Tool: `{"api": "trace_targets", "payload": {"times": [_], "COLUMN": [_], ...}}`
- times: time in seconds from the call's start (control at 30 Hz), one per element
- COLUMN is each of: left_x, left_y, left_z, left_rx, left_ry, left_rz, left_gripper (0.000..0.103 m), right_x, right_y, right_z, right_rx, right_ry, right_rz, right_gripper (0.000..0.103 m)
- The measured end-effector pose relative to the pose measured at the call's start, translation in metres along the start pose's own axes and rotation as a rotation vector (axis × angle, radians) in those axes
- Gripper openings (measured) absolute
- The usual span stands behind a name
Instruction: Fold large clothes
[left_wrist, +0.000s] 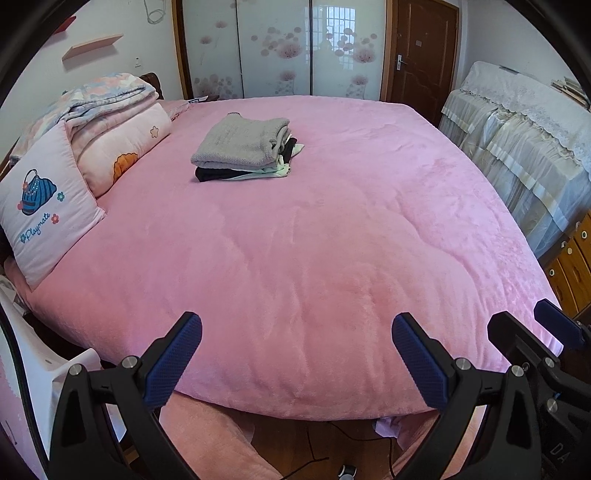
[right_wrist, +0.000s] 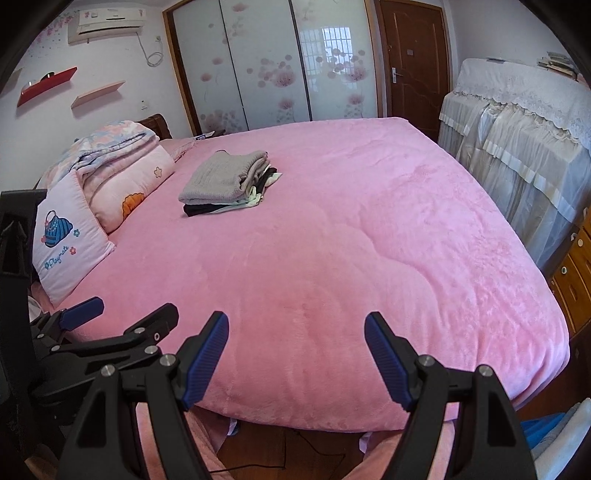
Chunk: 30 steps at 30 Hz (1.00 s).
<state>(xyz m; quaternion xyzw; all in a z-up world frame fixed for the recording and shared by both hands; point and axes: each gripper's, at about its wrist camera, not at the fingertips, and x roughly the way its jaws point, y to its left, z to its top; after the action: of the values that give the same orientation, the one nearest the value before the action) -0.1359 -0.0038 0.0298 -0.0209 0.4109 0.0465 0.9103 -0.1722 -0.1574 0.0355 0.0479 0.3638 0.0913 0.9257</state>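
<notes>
Both grippers hung at the near edge of the pink bed (left_wrist: 332, 258), fingers spread, holding nothing. The folded clothes stack (left_wrist: 243, 149), grey sweater on top, sat far and left of the left gripper (left_wrist: 295, 354); the right gripper (right_wrist: 295, 358) looked slightly farther off.

Black claw (left_wrist: 296, 325), ribbed blue pads (left_wrist: 173, 360), silver screws (left_wrist: 130, 361)

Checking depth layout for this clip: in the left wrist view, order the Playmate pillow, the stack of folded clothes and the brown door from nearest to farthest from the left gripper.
From the left gripper:
1. Playmate pillow, left bed edge.
2. Stack of folded clothes, mid-bed.
3. Brown door, far wall, right.
</notes>
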Motion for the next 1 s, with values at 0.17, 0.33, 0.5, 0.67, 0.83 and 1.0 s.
{"api": "trace_targets", "payload": {"times": [0.17,0.33,0.5,0.67,0.83,1.0], "left_x": [0.006,0.011,0.015,0.018,0.022,0.024], "left_y": [-0.004,-0.004,-0.004,-0.004,-0.003,-0.004], "left_z": [0.003,0.008,0.011,0.014,0.013,0.013], "left_rx": [0.005,0.01,0.01,0.012,0.004,0.009], "left_ry": [0.003,-0.007,-0.005,0.0,0.004,0.001], "left_rz": [-0.001,-0.003,-0.014,-0.015,-0.027,-0.027], "left_gripper": [0.102,0.102,0.102,0.102,0.102,0.102], "right_x": [0.007,0.011,0.012,0.013,0.016,0.017], "right_y": [-0.002,-0.003,-0.005,-0.005,-0.006,-0.007], "right_z": [0.003,0.007,0.008,0.009,0.011,0.01], "right_rx": [0.006,0.003,0.002,-0.002,0.0,0.005], "right_ry": [0.0,-0.012,-0.018,-0.02,-0.022,-0.018], "right_rz": [-0.005,-0.018,-0.022,-0.027,-0.034,-0.033], "right_gripper": [0.077,0.077,0.077,0.077,0.077,0.077]}}
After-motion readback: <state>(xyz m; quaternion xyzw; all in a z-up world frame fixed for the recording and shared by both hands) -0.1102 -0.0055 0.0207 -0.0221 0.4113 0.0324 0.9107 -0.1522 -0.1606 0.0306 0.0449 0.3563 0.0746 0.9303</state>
